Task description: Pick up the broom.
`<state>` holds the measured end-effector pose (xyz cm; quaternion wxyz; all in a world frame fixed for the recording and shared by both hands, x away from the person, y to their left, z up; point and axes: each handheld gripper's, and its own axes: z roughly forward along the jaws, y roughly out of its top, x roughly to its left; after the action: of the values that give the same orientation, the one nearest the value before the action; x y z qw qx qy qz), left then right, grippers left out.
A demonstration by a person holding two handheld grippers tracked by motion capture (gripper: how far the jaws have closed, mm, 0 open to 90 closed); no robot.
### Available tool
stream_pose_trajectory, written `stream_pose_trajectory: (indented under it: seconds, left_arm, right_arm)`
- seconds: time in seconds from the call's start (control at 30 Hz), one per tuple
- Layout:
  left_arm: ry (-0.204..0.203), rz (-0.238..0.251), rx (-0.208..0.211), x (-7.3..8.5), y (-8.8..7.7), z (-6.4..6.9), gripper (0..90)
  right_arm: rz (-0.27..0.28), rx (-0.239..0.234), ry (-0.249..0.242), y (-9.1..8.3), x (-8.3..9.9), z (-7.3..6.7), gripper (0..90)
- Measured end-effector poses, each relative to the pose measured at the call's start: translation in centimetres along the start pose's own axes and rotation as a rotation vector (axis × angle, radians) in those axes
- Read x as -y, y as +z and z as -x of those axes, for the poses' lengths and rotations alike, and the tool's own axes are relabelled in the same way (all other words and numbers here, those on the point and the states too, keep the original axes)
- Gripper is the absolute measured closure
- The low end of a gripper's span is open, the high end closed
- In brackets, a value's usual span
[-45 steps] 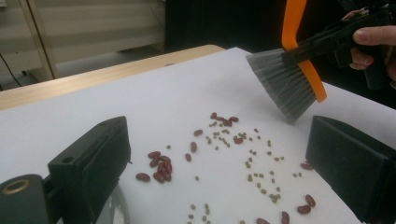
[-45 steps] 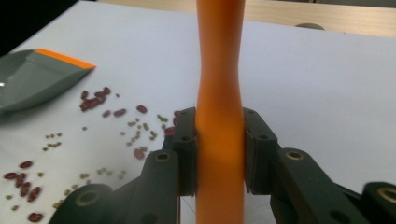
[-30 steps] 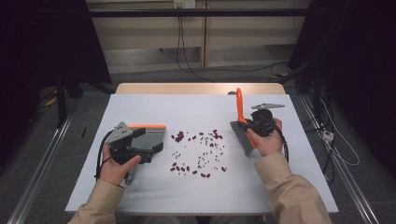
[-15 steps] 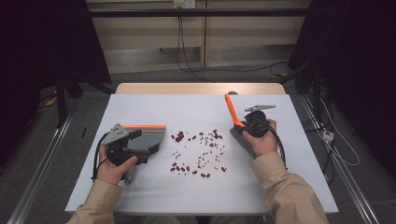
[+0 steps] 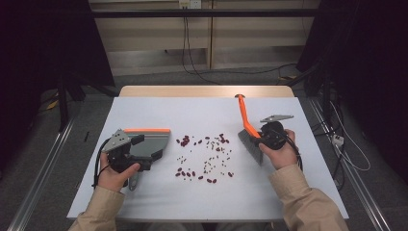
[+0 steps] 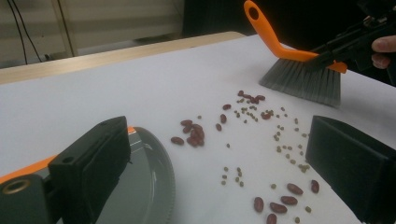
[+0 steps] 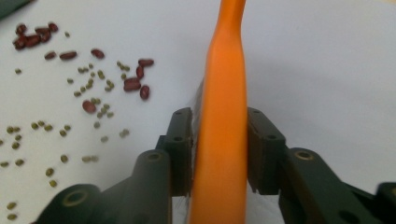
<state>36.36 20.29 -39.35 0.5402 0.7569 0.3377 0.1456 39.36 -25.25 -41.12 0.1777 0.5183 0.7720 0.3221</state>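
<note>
Beans (image 5: 204, 156) lie mid-worktop between my dustpan (image 5: 144, 142), clamped in left tongs (image 5: 137, 154), and brush (image 5: 248, 127), gripped by right tongs (image 7: 219, 140). Sweeping too briskly could scatter beans past the pan.

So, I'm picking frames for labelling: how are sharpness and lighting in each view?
High view: table evenly lit, surroundings dark, beans tiny. Left gripper view: beans sharp, near tongs soft. Right gripper view: orange brush handle blurred, beans fairly clear.

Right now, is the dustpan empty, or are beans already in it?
Empty as far as visible: the dustpan tray looks bare, and the beans all lie on the table between it and the brush.
</note>
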Motion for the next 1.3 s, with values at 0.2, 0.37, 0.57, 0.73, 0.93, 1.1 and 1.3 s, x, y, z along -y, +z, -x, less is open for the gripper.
stream_pose_trajectory:
  seconds: [0.2, 0.37, 0.57, 0.73, 0.93, 1.1, 1.3]
  left_arm:
    - [0.004, -0.016, -0.002, 0.5, -0.1, 0.0, 6.3]
    - [0.008, -0.020, -0.001, 0.6, -0.2, 0.1, 6.3]
    - [0.004, -0.022, -0.002, 0.7, -0.3, -0.1, 6.3]
    - [0.002, -0.026, 0.000, 0.9, -0.3, -0.3, 6.3]
    - [-0.005, -0.028, 0.003, 1.0, -0.3, -0.5, 6.2]
    - [-0.005, -0.028, -0.003, 1.1, -0.5, -0.7, 6.2]
    - [-0.004, -0.034, -0.004, 1.4, -0.8, -1.0, 6.0]
  right_arm:
    - [0.017, 0.001, -0.006, 0.2, 0.2, -0.4, 70.8]
    - [0.042, -0.027, 0.027, 0.4, 0.1, 0.0, 70.9]
    - [0.119, -0.036, 0.035, 0.7, -0.5, 0.2, 70.9]
    - [0.138, -0.032, 0.022, 1.4, -1.4, 0.1, 70.9]
    - [0.153, -0.016, 0.001, 2.5, -2.3, -0.2, 70.9]
    - [0.154, 0.009, -0.050, 3.8, -2.7, -0.2, 70.9]
    - [0.157, 0.023, -0.084, 4.7, -2.9, -0.6, 70.9]
